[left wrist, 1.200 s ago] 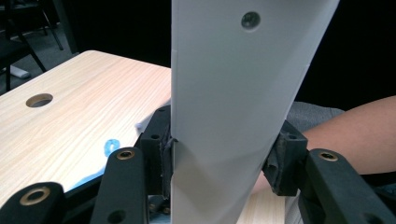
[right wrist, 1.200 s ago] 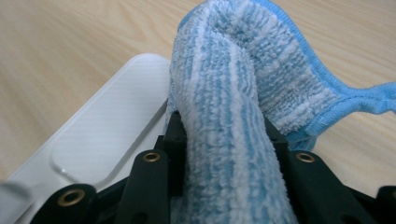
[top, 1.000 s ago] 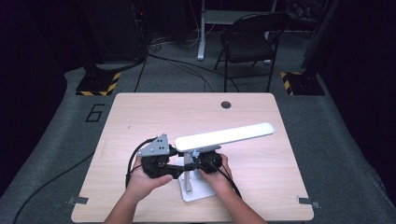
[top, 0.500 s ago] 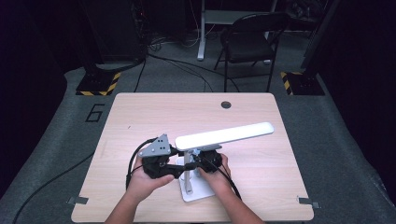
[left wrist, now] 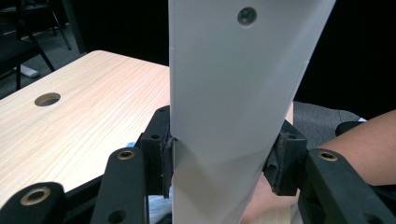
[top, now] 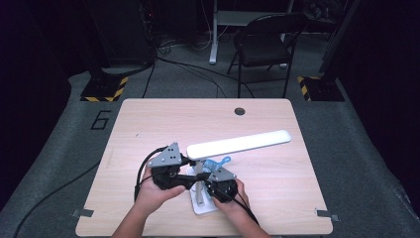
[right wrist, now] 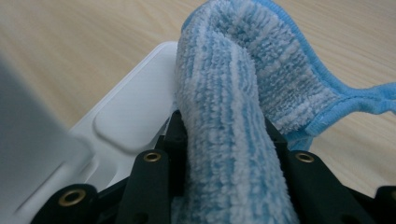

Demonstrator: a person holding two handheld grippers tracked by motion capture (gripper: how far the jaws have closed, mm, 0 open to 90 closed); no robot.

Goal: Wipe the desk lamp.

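Left gripper [top: 190, 179] fingers clamped on white lamp arm [left wrist: 233, 107]. Right gripper [right wrist: 224, 140] fingers clamped on blue cloth [right wrist: 233, 116], lamp base [right wrist: 126, 116] just beside fingers.

White lamp [top: 237, 144], blue/white striped cloth [right wrist: 233, 126], light wood-grain table [top: 148, 124], blk fingers [left wrist: 159, 154]

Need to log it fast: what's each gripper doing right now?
Left gripper: shut on the white lamp arm.
Right gripper: shut on the blue cloth.

- The lamp [top: 237, 145] stood on the near middle of the worktop [top: 148, 124].
- The left tool [top: 184, 182] gripped its post from the left.
- The right tool [top: 210, 179], holding a cloth [top: 218, 163], sat just right of the post, over the lamp's base.
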